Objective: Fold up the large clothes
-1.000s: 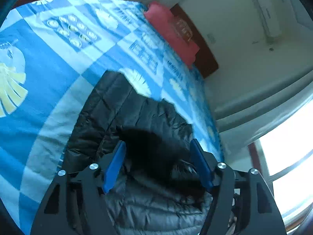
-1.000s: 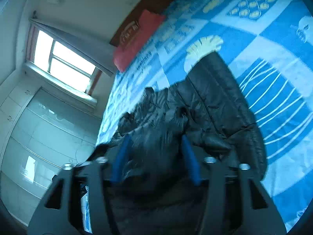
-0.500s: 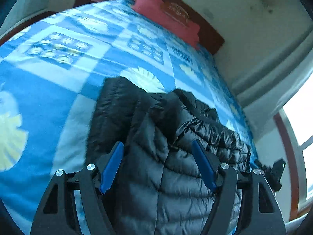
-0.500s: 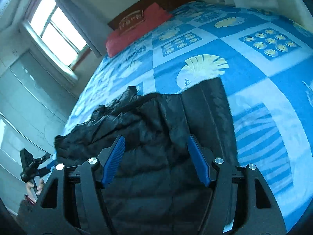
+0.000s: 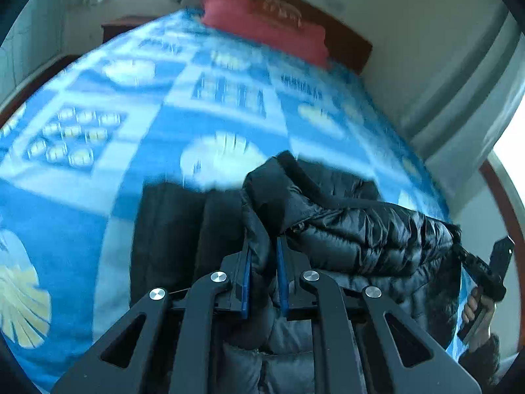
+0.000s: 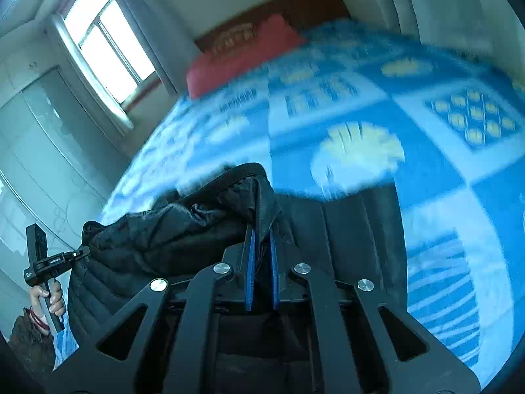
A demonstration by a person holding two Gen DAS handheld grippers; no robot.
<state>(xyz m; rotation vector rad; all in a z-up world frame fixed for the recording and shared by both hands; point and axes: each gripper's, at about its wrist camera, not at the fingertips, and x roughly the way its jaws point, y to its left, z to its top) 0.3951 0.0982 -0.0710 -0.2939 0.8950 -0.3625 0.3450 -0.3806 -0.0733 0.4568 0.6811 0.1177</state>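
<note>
Both tools just closed on the black puffer jacket point(image 5: 354, 239), w/ fabric between the blue pads in each view. Left tool point(image 5: 262, 249) pinches a bunched ridge of cloth near the collar end; jaws nearly together, only the cloth's thickness apart. Right tool point(image 6: 261, 239) same: pads almost touching, thin dark fold caught between them.

Risks, as I judge them:
- Shell looks slick and shiny, and each pinch takes only a small bit of fabric. A quick pull could let it slide out of the pads, esp. the right one, where the caught fold looks thinnest.
- Can't tell if each pinch holds one layer or several. If only the top layer, the lining/lower layer stays behind and the fold goes crooked.
- The two grips are on diff parts of the garment w/ the span between them taut-ish in the left view; uneven lift = twisted fold or a sleeve dragging under.
- Padding is bulky, springs back; a fold may not stay flat.

Jacket: black, quilted in horizontal channels, glossy. Lies on the bed point(image 5: 65, 203), on the blue-and-white patterned cover, near end of bed, close to both cameras. Part of it lies flat toward the far side; the rest is raised and rumpled where the tools have it. Red pillow point(image 5: 265, 29) at the far headboard, well apart from it.
</note>
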